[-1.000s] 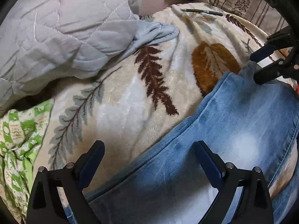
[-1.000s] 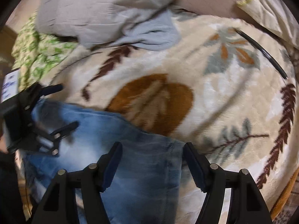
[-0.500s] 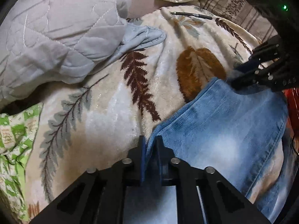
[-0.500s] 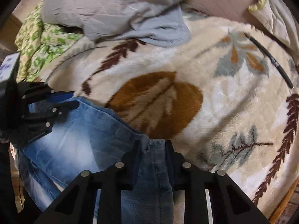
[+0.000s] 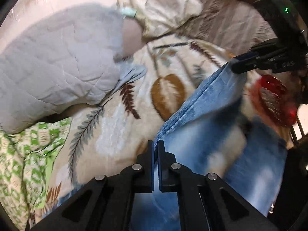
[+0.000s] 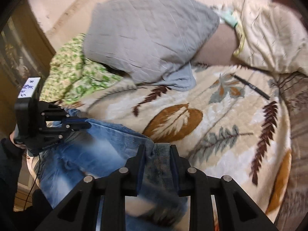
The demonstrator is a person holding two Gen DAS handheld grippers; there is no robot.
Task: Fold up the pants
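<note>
**Hand-held grippers lift the jeans' edge off the bed**

Your left hand-held gripper [image 5: 155, 150] is clamped almost fully closed on the thin edge of the blue jeans [image 5: 202, 104], its fingers nearly touching. Your right hand-held gripper [image 6: 156, 154] grips a thicker bunch of denim at the other end of the same edge, so its fingers stand slightly apart. Holding two points likely keeps the edge taut and straight for a clean fold. The jeans hang between the grippers, raised above the leaf-patterned blanket [image 6: 221, 119] on the bed, with the rest drooping towards you. A grey quilt [image 6: 150, 38] and a pen [image 6: 252, 86] lie beyond.
</note>
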